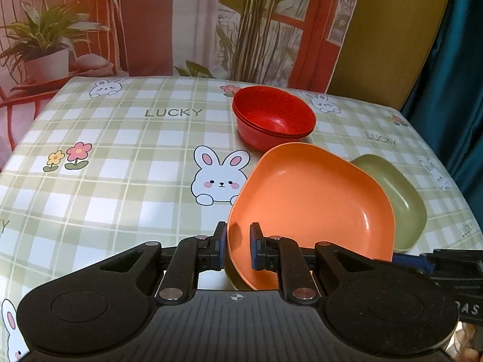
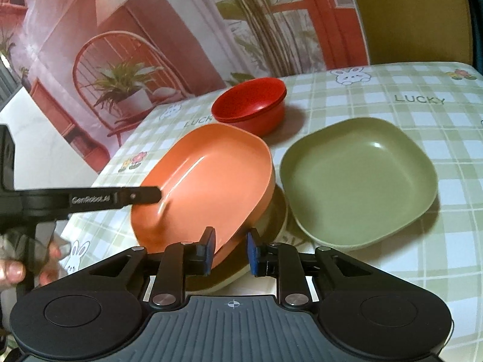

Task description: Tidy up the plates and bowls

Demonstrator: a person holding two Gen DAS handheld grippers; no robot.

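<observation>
An orange square plate (image 1: 308,199) is tilted up off the table. My left gripper (image 1: 238,249) has its jaws on either side of the plate's near-left rim, with a visible gap. My right gripper (image 2: 231,252) straddles the same orange plate (image 2: 208,178) at its lower edge, jaws slightly apart. The left gripper's fingers (image 2: 145,195) show against the plate in the right wrist view. A green square plate (image 2: 359,181) lies flat to the right; it also shows in the left wrist view (image 1: 398,199). Another plate's pale rim (image 2: 271,223) lies under the orange one. Stacked red bowls (image 1: 273,117) (image 2: 250,105) stand behind.
The table has a green checked cloth with rabbits (image 1: 220,178) and "LUCKY" print. A printed backdrop of plants and a chair stands behind the table's far edge. A teal curtain (image 1: 459,60) hangs at the right. The person's hand (image 2: 18,268) is at the lower left.
</observation>
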